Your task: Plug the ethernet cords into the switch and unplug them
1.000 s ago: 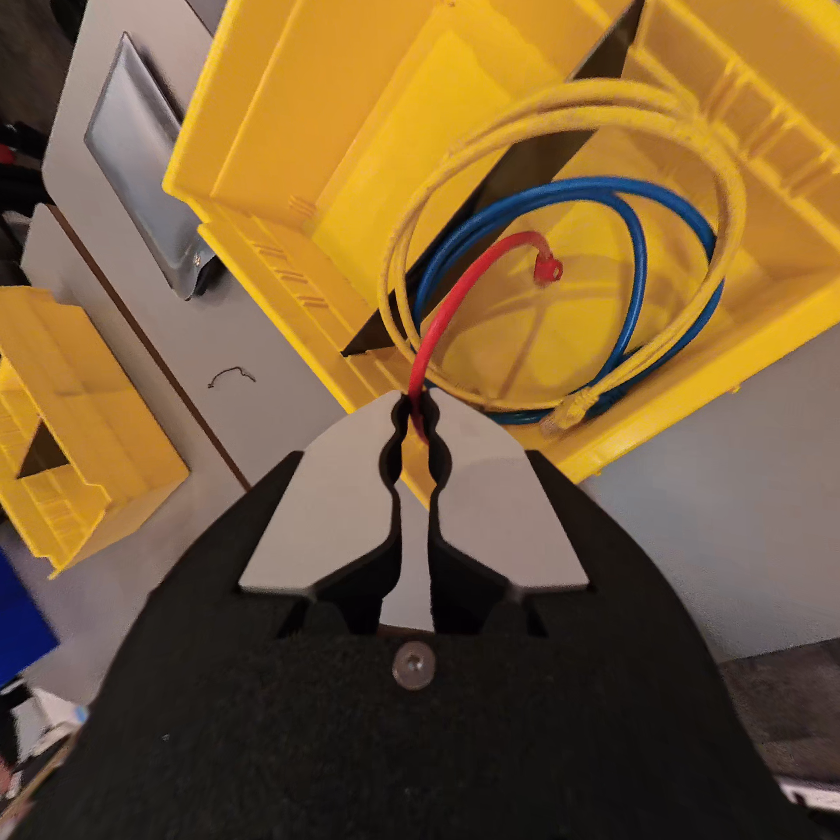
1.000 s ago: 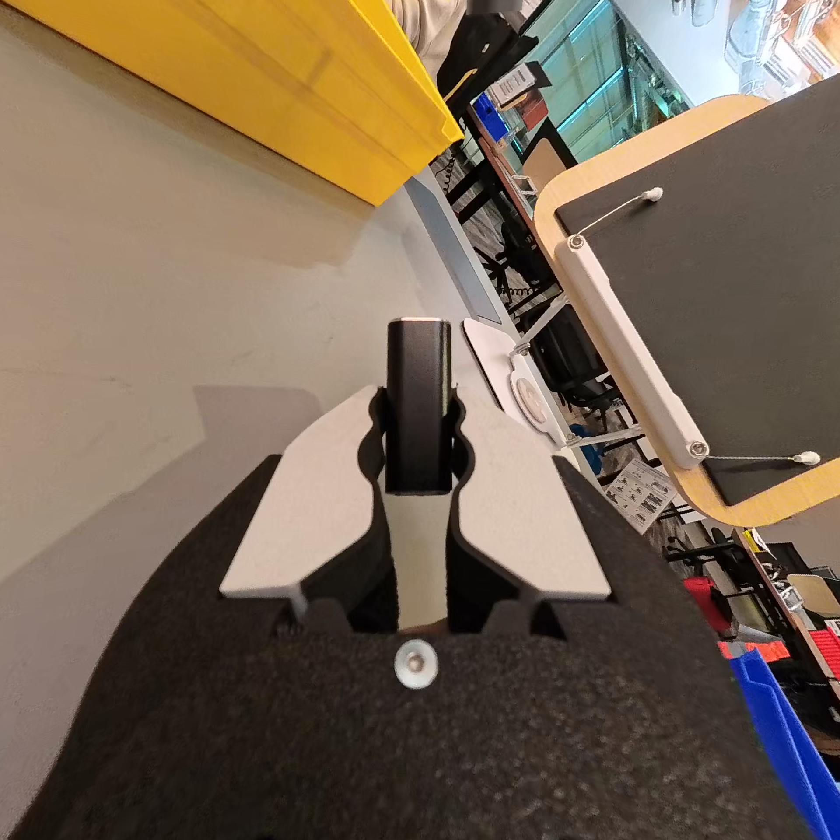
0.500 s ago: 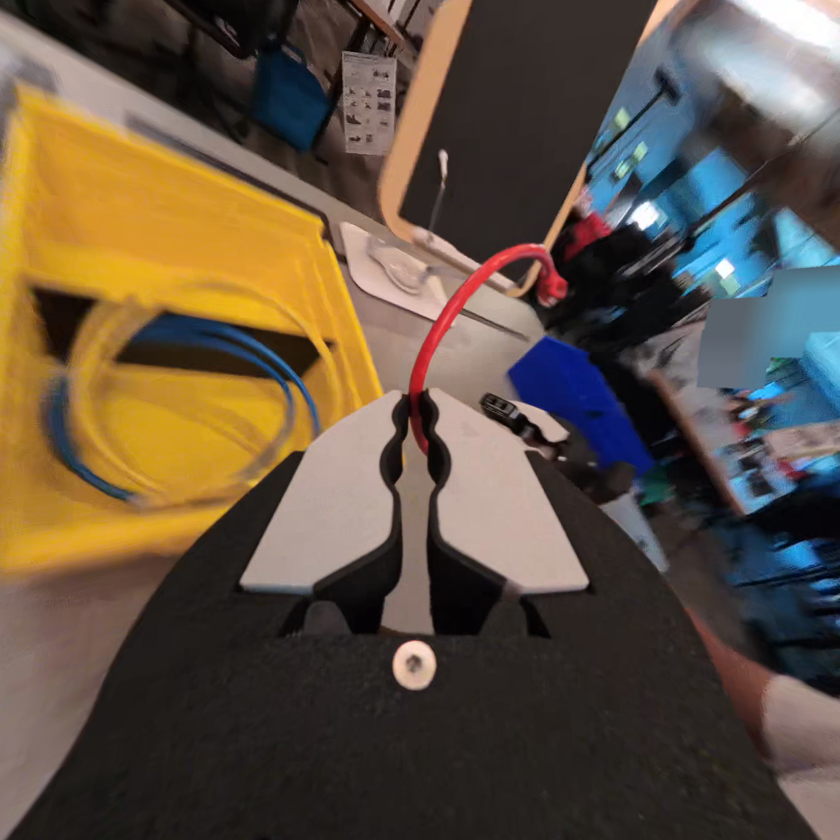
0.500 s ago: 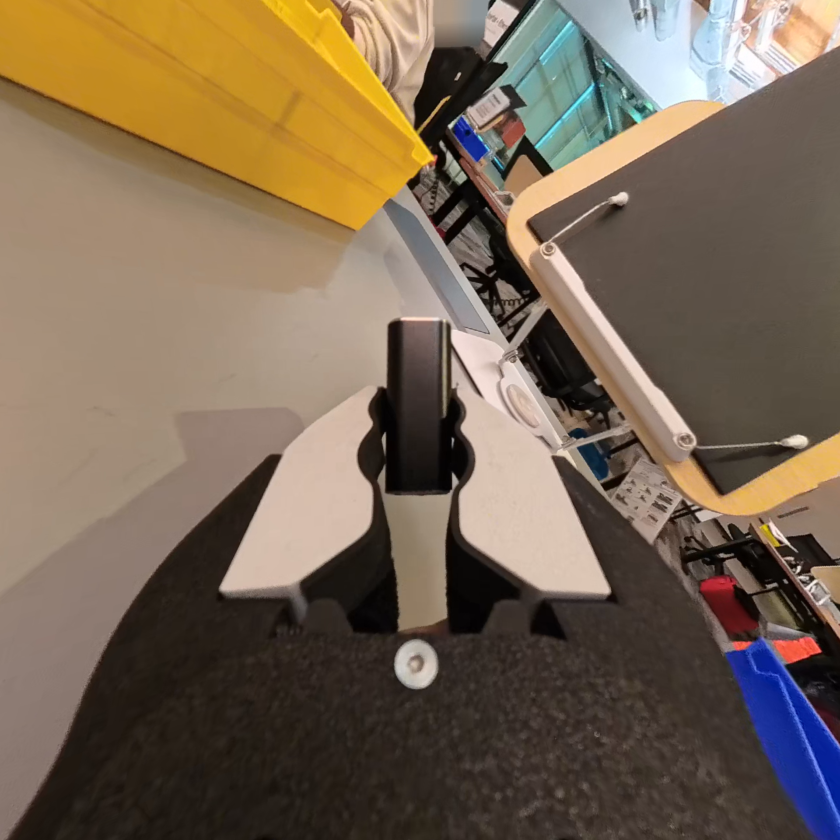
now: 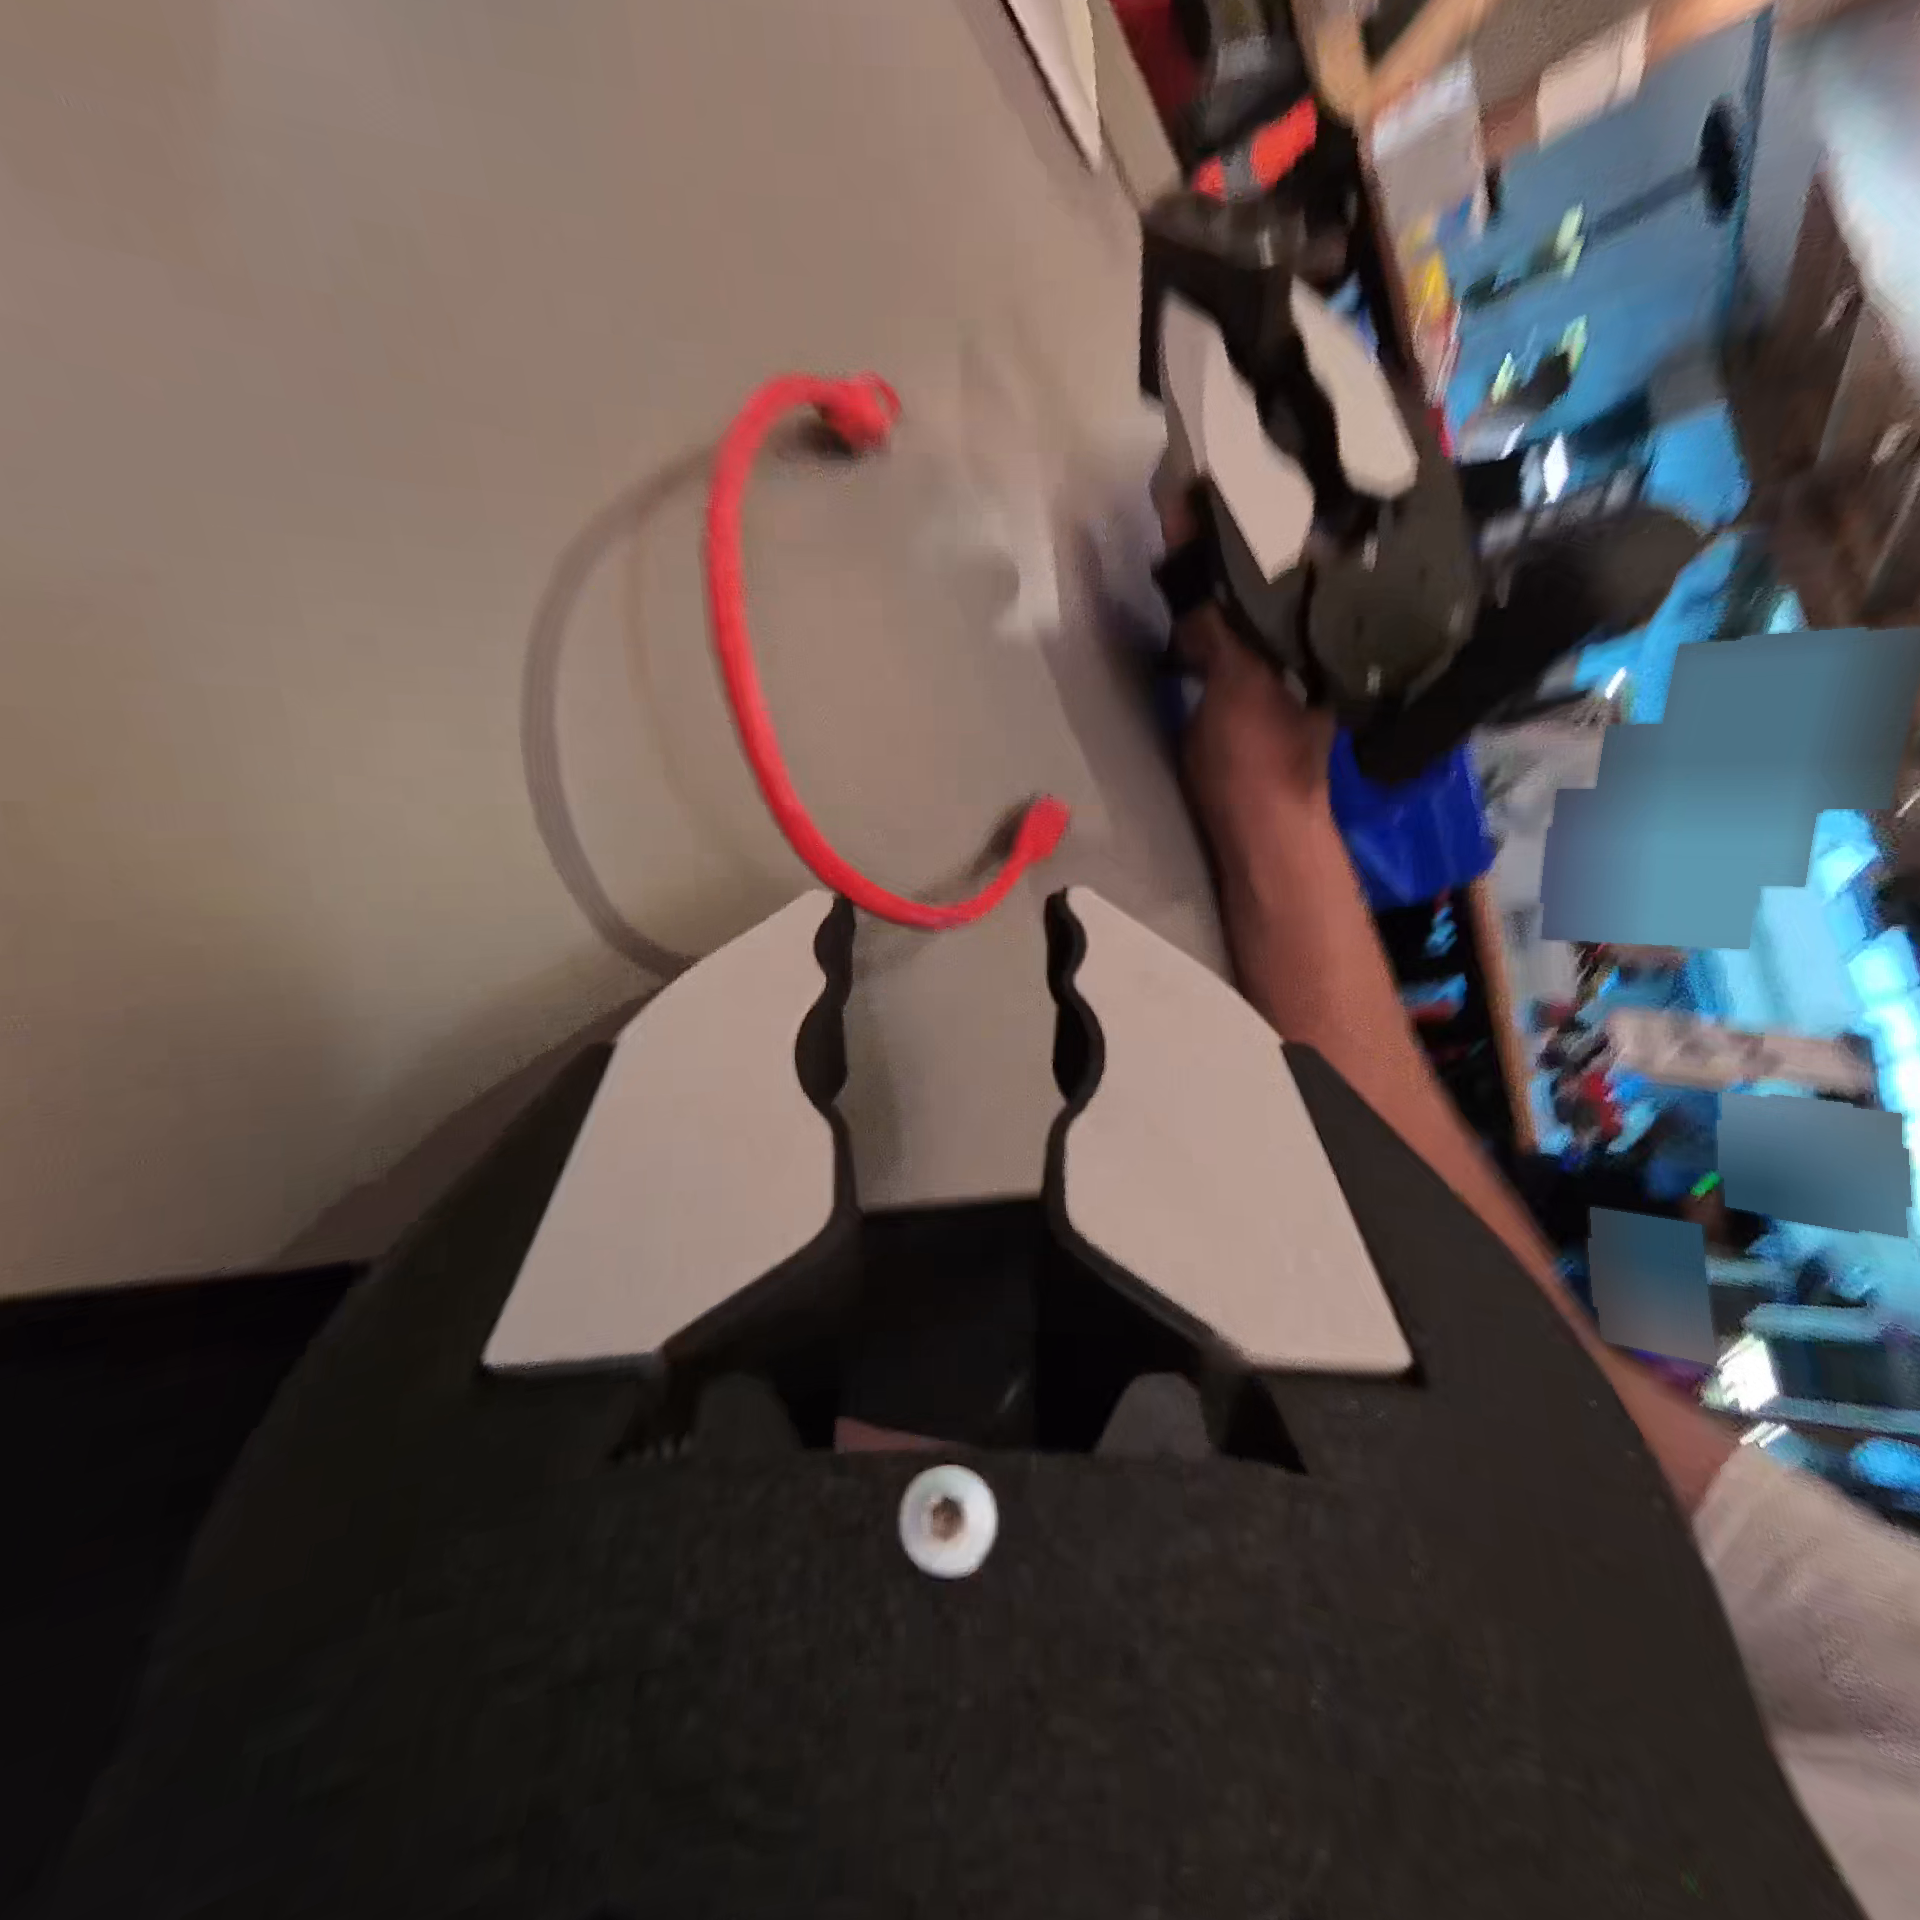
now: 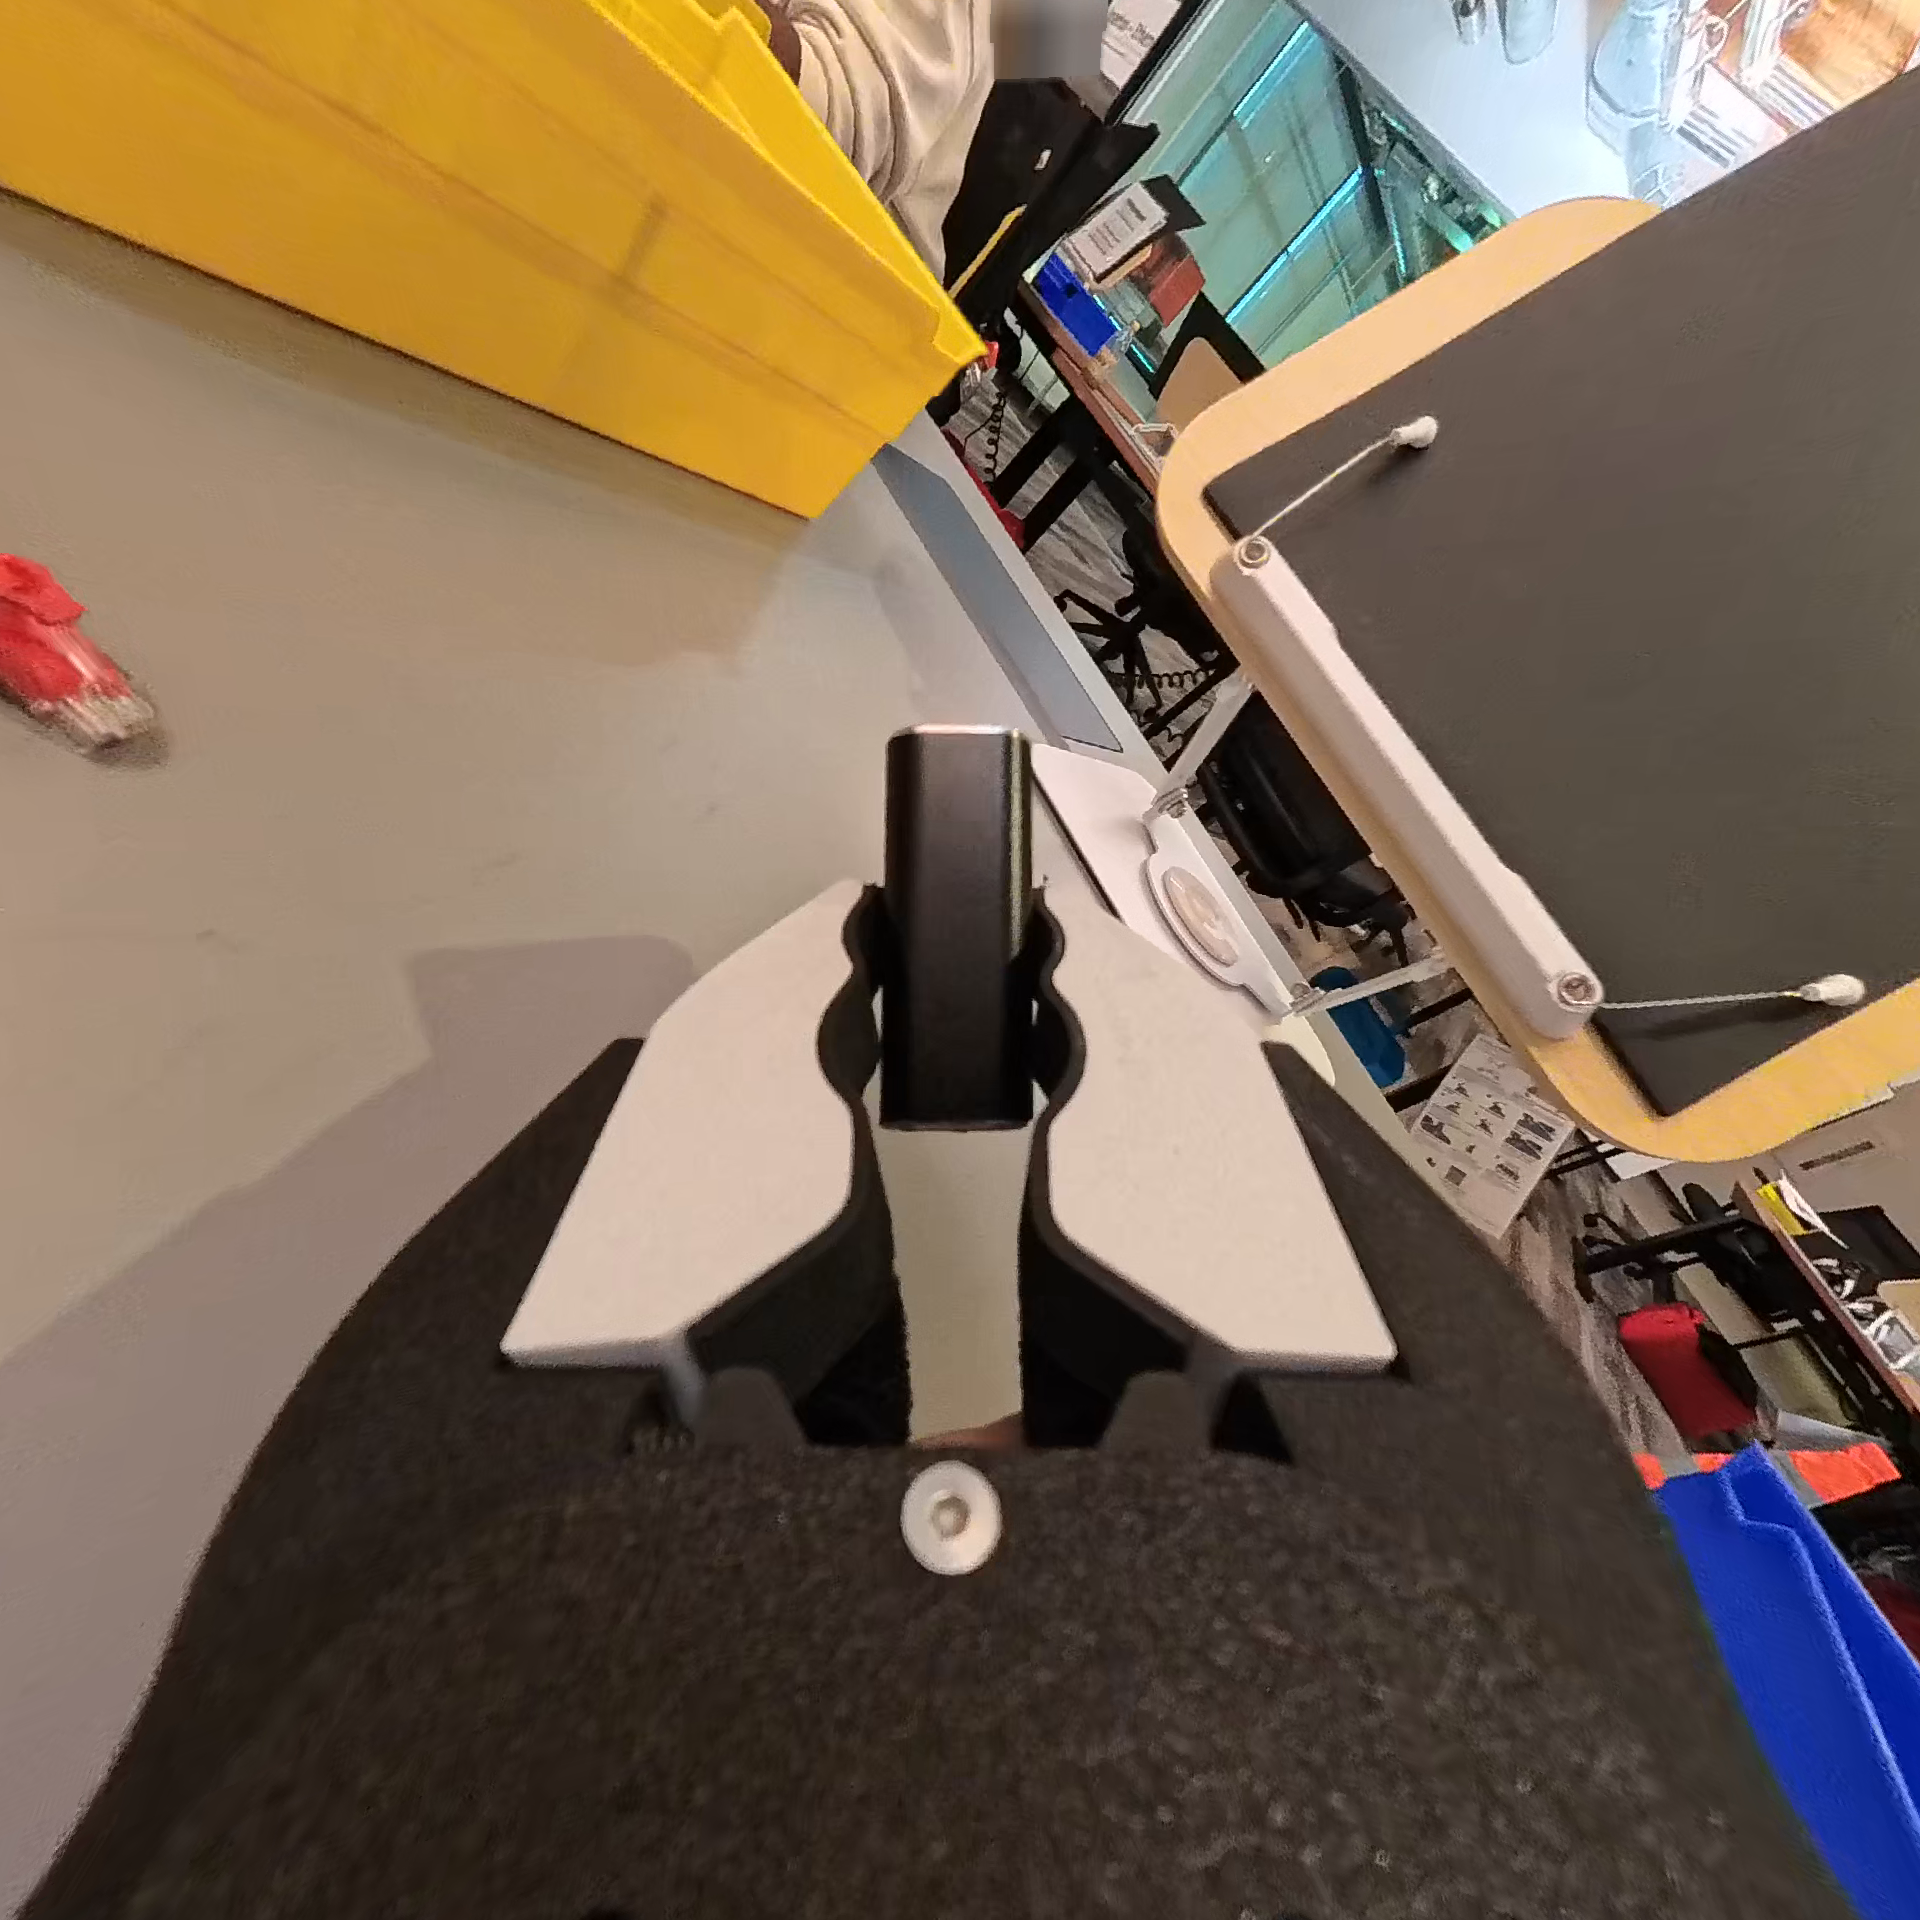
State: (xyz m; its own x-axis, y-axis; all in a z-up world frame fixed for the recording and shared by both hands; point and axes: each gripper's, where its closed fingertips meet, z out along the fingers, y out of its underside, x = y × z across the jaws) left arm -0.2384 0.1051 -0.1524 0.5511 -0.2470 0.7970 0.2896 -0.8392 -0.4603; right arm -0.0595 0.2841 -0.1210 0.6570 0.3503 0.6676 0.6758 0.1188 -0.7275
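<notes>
Left wrist view: left gripper (image 5: 948, 914) with jaws wide apart, holding nothing; red cord (image 5: 758, 665) curled on the grey table (image 5: 312, 520) just ahead. Right wrist view: right gripper (image 6: 956, 914) clamped on the black switch (image 6: 951, 935). Nothing plugged in yet; all plugging and unplugging left. Nearby, yellow bin (image 6: 468, 229) and blue bin (image 6: 1808, 1662); nothing blocking cord.

The cord (image 5: 743, 665) lies on the tabletop (image 5: 312, 520) just ahead of the left tongs (image 5: 948, 914). The switch (image 6: 954, 935) sits between the right tongs (image 6: 956, 914); the bin (image 6: 468, 239) stands ahead-left.
</notes>
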